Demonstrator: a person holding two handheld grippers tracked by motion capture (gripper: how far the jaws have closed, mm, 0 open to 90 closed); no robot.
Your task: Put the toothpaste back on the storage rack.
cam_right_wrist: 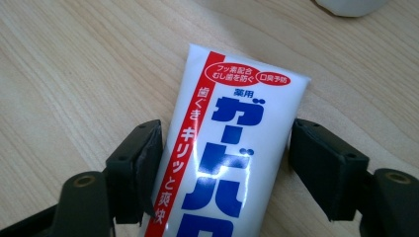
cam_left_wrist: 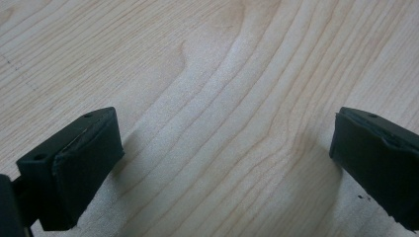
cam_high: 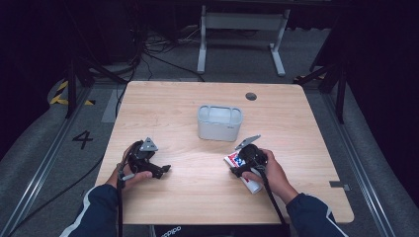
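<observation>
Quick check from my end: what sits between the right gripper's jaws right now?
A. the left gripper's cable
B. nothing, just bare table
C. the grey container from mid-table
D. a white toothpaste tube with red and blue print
D: the right gripper view shows the right gripper with a jaw on each side of the toothpaste tube, which lies on the wooden table.

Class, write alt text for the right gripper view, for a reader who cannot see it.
A white toothpaste tube with a red stripe and blue Japanese lettering lies on a pale wooden table, between the two black jaws of the right tool. The left jaw touches the tube's edge; a thin gap shows at the right jaw.
</observation>
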